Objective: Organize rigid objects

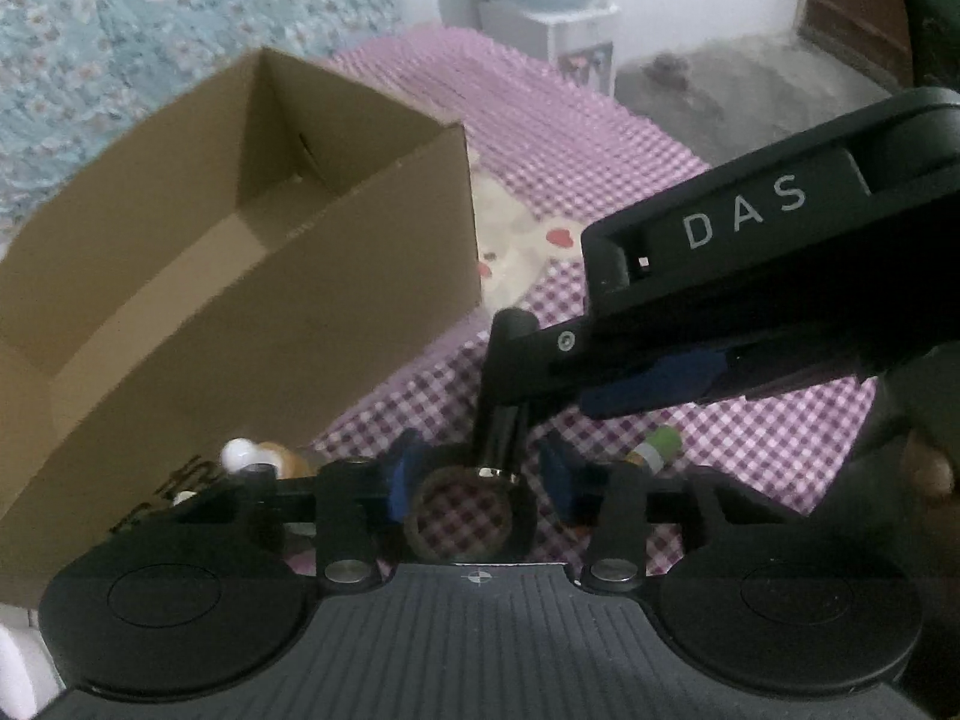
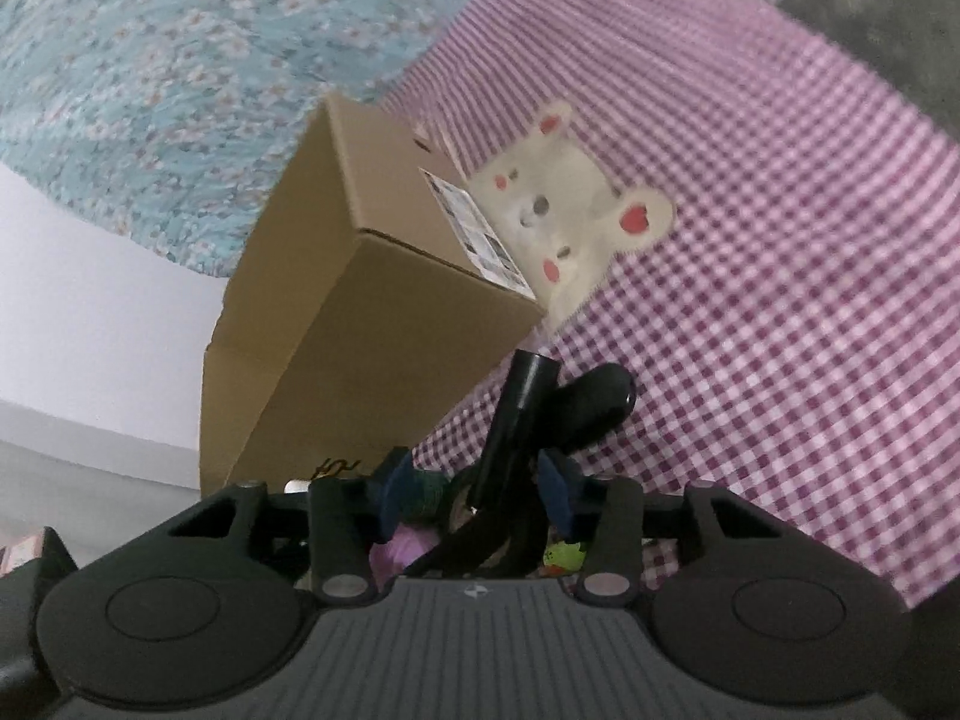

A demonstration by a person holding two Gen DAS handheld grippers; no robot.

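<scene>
A black magnifying glass (image 1: 462, 516) lies on the purple checked cloth (image 1: 750, 438), its handle (image 1: 498, 438) pointing away from me. My left gripper (image 1: 480, 480) straddles the ring, and both blue pads look pressed to its rim. The right gripper (image 1: 600, 372) reaches in from the right, tip at the handle's far end. In the right wrist view the handle (image 2: 522, 402) stands between the right gripper's (image 2: 474, 489) pads, with a gap on the left side. An open, empty cardboard box (image 1: 240, 276) stands just left.
Small toys lie near the box's front: a white and brown one (image 1: 264, 456) and a green-capped piece (image 1: 657, 447). A purple item (image 2: 408, 540) and a yellow-green one (image 2: 564, 558) sit under the right gripper. A bear patch (image 2: 564, 210) marks the cloth. Floral bedding (image 1: 120, 30) lies behind.
</scene>
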